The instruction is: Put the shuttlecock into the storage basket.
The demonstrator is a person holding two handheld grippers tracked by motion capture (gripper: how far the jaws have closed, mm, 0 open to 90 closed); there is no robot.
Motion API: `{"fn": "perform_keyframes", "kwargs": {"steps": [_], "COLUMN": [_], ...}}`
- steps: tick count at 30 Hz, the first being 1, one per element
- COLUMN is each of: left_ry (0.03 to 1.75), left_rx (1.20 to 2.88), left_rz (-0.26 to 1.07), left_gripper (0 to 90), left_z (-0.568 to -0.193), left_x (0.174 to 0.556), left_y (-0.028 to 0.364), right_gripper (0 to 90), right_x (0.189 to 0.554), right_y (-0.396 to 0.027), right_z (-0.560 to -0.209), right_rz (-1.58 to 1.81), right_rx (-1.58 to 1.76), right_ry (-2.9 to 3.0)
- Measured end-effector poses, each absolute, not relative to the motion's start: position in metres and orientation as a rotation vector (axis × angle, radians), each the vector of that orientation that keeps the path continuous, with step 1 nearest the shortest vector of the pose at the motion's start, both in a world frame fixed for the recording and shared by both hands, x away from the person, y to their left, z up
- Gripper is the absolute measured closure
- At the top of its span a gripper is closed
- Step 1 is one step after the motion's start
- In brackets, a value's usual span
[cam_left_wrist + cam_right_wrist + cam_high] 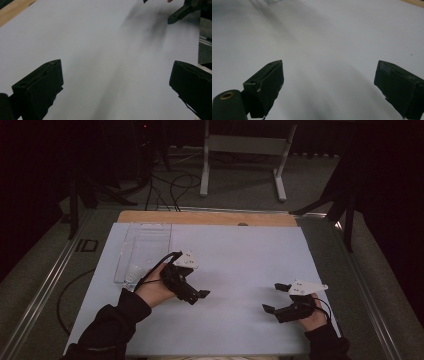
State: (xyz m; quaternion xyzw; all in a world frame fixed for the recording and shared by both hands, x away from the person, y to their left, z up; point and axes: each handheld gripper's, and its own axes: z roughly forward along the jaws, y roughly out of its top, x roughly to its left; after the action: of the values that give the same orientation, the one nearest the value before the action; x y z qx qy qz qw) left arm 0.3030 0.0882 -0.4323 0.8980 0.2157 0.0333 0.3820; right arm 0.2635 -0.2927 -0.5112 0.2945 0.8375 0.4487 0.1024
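Observation:
My left gripper [196,287] hovers over the middle left of the white sheet [240,255] and points right. Its black jaws stand wide apart in the left gripper view [116,85], with only bare sheet between them. My right gripper [275,297] is near the front right of the sheet and points left. It is open too, and nothing sits between its fingers in the right gripper view [328,85]. One jaw of the right gripper [180,13] appears at the top right of the left gripper view.
A clear plastic tray [142,250] lies at the back left of the sheet, just behind my left hand; its corner [274,2] also appears in the right gripper view. A wooden table edge [207,217] runs along the back. On the floor beyond are cables and a white stand [245,150].

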Motion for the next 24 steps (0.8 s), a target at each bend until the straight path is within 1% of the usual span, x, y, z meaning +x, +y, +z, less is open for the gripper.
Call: {"fn": "perform_keyframes", "kwargs": {"steps": [5,12,15,17,18,24], "left_ry": [0.515,0.476,0.467,0.433,0.426,0.423], "left_rx": [2.299,2.295,2.294,2.314,2.317,2.323], "left_rz": [0.087,0.042,0.050,0.087,0.068,0.052], "left_gripper": [0.0,0.0,0.0,0.0,0.0,0.0], "left_z": [-0.441,-0.457,-0.461,-0.467,-0.470,-0.479], "left_x": [0.298,0.287,0.284,0.278,0.277,0.271], "left_y": [0.086,0.090,0.092,0.095,0.096,0.104], "right_gripper": [9.0,9.1,9.1,9.1,9.1,9.1], "right_x": [0.263,0.263,0.263,0.263,0.263,0.263], "right_y": [-0.292,-0.291,-0.290,-0.290,-0.290,-0.288], "right_z": [-0.513,-0.514,-0.514,-0.514,-0.514,-0.516], "right_rz": [1.331,1.328,1.336,1.345,1.348,1.356], "right_rx": [0.860,0.846,0.839,0.836,0.832,0.820], "right_ry": [2.497,2.510,2.511,2.517,2.522,2.537]}}
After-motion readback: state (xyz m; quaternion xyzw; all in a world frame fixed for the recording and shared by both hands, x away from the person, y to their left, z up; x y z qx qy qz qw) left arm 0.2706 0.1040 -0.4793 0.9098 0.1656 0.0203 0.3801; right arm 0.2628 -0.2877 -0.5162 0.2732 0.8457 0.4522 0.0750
